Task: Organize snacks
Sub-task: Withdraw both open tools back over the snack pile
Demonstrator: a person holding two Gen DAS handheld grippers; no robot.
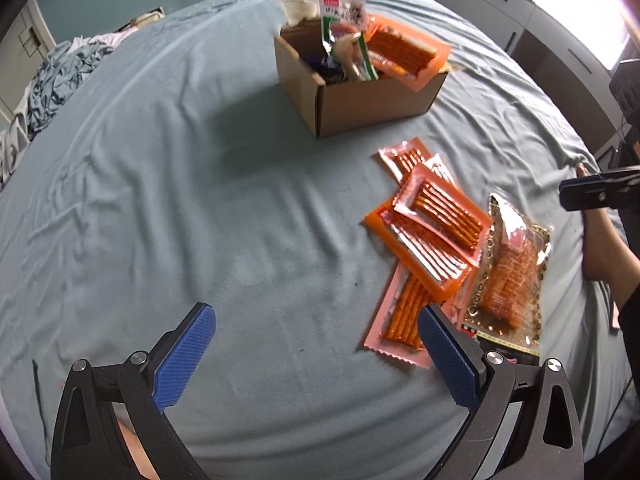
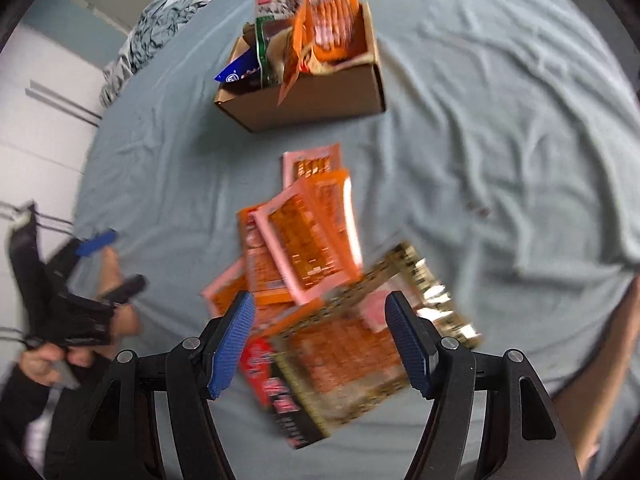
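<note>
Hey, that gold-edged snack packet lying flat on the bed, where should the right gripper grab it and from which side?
Take the gold-edged packet by its free right-hand edge, coming down from above with the right gripper, whose jaws are open over it. It lies flat on the bedsheet, and its left edge is crowded by the orange packets, so a pinch there would likely catch them too.

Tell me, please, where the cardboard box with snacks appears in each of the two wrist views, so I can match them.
Left wrist view: the cardboard box sits at upper centre-right, beyond the loose packets.
Right wrist view: the cardboard box is at upper centre, above the packets.
Shared landmark: the gold-bordered snack packet, nearest the camera in the pile of packets in both views.
</note>
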